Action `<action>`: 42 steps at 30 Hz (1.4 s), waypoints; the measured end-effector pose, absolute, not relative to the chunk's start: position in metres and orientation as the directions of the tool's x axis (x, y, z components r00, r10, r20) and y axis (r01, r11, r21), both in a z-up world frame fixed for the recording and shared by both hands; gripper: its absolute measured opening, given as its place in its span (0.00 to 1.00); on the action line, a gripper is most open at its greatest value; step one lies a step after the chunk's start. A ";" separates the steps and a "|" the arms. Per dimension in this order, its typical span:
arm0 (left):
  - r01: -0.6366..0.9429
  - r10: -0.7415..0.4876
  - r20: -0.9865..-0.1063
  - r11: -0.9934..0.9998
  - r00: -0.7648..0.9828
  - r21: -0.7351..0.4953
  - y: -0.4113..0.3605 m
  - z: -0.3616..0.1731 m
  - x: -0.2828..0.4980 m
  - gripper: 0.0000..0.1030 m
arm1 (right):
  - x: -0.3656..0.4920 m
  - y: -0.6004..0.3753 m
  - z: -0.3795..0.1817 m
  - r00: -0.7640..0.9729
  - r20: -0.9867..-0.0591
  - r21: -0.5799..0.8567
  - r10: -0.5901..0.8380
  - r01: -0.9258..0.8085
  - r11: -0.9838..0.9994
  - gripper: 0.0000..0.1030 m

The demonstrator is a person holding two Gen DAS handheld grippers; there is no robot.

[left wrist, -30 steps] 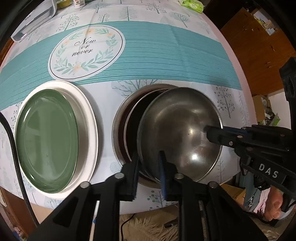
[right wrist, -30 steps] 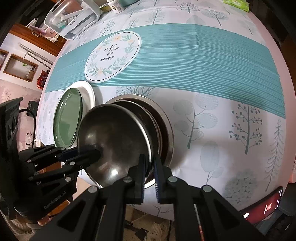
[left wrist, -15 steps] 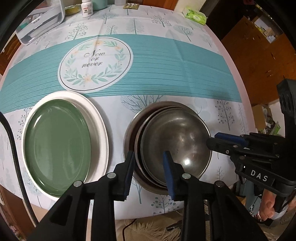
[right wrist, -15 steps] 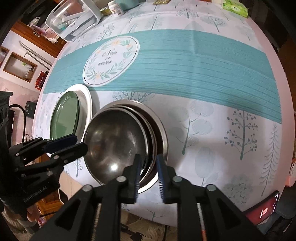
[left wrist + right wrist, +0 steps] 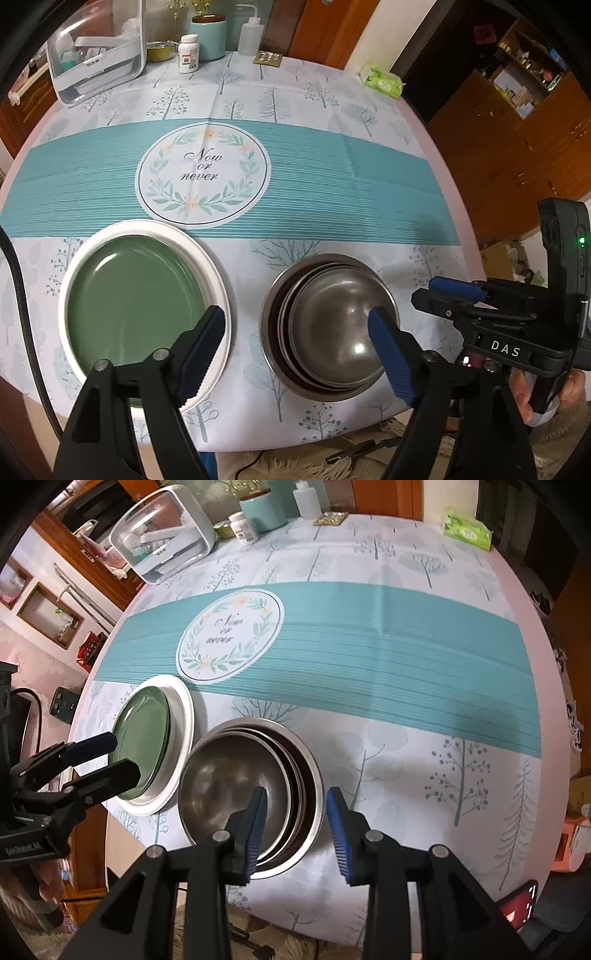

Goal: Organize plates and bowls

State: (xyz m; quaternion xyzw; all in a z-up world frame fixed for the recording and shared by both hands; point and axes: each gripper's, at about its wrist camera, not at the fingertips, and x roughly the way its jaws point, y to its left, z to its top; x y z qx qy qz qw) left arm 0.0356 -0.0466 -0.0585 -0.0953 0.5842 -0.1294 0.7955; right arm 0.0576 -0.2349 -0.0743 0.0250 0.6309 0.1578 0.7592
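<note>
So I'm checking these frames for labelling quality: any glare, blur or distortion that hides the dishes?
Left wrist view: one small bright glint on the top steel bowl, soft sheen on the green plate, both readable. Right wrist view: dull reflections in the top steel bowl, slight softness. Both views: strong fisheye bends the table edge, dark vignette at corners.

A clear storage box (image 5: 98,62), pill bottle (image 5: 188,53) and teal jar (image 5: 207,37) stand on the tablecloth (image 5: 332,173).
</note>
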 end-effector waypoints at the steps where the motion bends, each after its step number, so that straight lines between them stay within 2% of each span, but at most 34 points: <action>1: 0.092 -0.327 -0.902 0.945 0.281 -0.314 -0.046 -0.060 0.035 0.77 | 0.057 -0.235 -0.073 0.159 -0.948 0.239 0.275 -0.213 0.947 0.38; 3: 0.081 -0.350 -0.897 0.936 0.268 -0.341 -0.042 -0.066 0.034 0.78 | 0.056 -0.236 -0.071 0.168 -0.946 0.238 0.276 -0.218 0.947 0.43; 8: 0.035 -0.382 -0.897 0.922 0.223 -0.385 -0.037 -0.089 0.031 0.78 | 0.054 -0.239 -0.078 0.161 -0.951 0.227 0.266 -0.222 0.948 0.48; 17: -0.010 -0.446 -0.878 0.891 0.176 -0.454 -0.035 -0.118 0.032 0.78 | 0.055 -0.246 -0.114 0.068 -0.960 0.257 0.272 -0.174 0.951 0.48; 32: 0.011 -0.472 -0.877 0.881 0.091 -0.473 -0.055 -0.140 0.039 0.76 | 0.060 -0.240 -0.144 -0.036 -0.945 0.326 0.324 -0.144 0.934 0.49; 42: -0.017 -0.483 -0.874 0.875 0.053 -0.484 -0.056 -0.152 0.041 0.64 | 0.060 -0.236 -0.151 -0.069 -0.937 0.350 0.343 -0.138 0.927 0.48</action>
